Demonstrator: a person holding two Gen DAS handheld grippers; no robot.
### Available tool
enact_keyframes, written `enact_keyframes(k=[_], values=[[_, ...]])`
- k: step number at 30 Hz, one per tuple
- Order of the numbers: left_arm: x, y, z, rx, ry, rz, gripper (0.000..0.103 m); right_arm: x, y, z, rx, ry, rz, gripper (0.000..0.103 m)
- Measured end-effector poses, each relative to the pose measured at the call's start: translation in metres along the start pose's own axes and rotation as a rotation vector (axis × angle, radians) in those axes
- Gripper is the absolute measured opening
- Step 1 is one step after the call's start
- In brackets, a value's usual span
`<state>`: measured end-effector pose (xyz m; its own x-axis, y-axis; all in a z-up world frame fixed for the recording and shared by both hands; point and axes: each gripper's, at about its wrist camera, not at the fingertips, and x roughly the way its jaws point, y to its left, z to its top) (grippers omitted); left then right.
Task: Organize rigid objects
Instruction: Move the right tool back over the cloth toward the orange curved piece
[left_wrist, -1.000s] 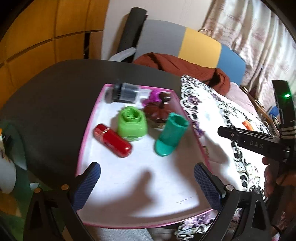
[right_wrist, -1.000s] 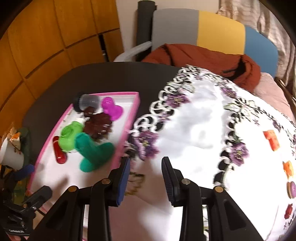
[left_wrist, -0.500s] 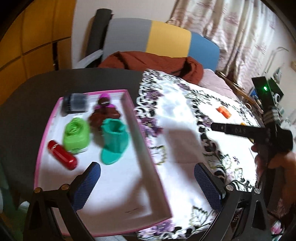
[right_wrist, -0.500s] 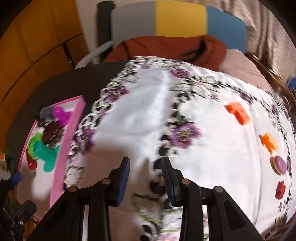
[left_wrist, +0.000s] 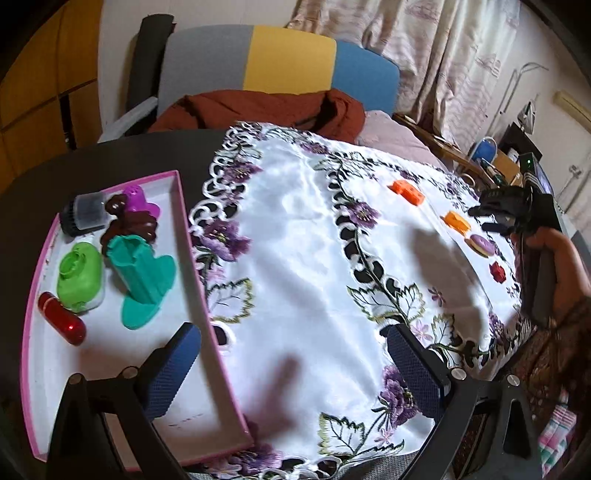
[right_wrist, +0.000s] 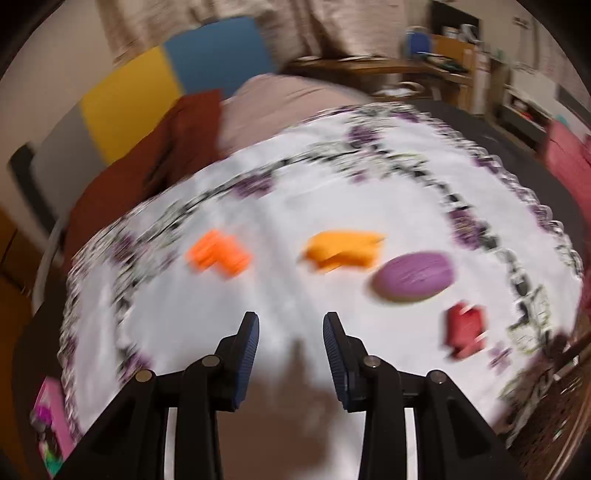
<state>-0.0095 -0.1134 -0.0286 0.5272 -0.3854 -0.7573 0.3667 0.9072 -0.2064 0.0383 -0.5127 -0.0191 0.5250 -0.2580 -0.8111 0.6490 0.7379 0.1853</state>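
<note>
Six toys already lie in the pink tray (left_wrist: 110, 369) at far left, under the left claw (left_wrist: 291, 365), which gapes wide and empty. Rightward on the cloth-covered surface (left_wrist: 295, 258) four pieces remain; the right claw (right_wrist: 291, 339), part-open and empty, is nearer and faces them, the yellow-orange piece (right_wrist: 341, 251) just ahead.

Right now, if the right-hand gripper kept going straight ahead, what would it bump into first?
Probably the bare white tablecloth; beyond it, the yellow-orange piece lies nearest that line. The right gripper is open and empty. Blur makes depth uncertain.
</note>
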Motion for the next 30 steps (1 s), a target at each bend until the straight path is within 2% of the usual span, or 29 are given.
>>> enact_keyframes(k=[3, 4, 7, 10, 13, 16, 21, 24, 26, 30], values=[[0.004, -0.005, -0.001, 0.009, 0.019, -0.009, 0.102, 0.009, -0.014, 0.021, -0.01, -0.025, 0.019, 0.038], [0.005, -0.007, -0.001, 0.012, 0.022, -0.01, 0.102, 0.014, -0.016, 0.027, -0.017, -0.027, 0.03, 0.042], [0.006, -0.011, -0.001, 0.014, 0.03, -0.013, 0.102, 0.037, -0.019, 0.051, -0.061, -0.015, 0.026, 0.042], [0.007, -0.013, 0.001, 0.019, 0.036, -0.012, 0.102, 0.059, -0.025, 0.058, -0.087, 0.016, 0.014, 0.042], [0.011, -0.015, 0.003, 0.019, 0.049, -0.01, 0.102, 0.078, -0.029, 0.057, -0.082, 0.069, 0.036, 0.043], [0.018, -0.019, 0.005, 0.012, 0.062, -0.019, 0.102, 0.078, -0.02, 0.055, -0.127, 0.065, 0.032, 0.044], [0.026, -0.03, 0.011, 0.02, 0.074, -0.035, 0.102, 0.069, 0.001, 0.047, -0.186, 0.086, 0.18, 0.045], [0.029, -0.037, 0.016, 0.027, 0.073, -0.041, 0.102, 0.068, 0.003, 0.049, -0.214, 0.057, 0.135, 0.045], [0.031, -0.04, 0.021, 0.027, 0.075, -0.045, 0.102, 0.074, 0.007, 0.05, -0.242, 0.073, 0.134, 0.045], [0.037, -0.048, 0.033, 0.028, 0.081, -0.05, 0.102, 0.083, 0.024, 0.046, -0.386, 0.074, 0.102, 0.046]])
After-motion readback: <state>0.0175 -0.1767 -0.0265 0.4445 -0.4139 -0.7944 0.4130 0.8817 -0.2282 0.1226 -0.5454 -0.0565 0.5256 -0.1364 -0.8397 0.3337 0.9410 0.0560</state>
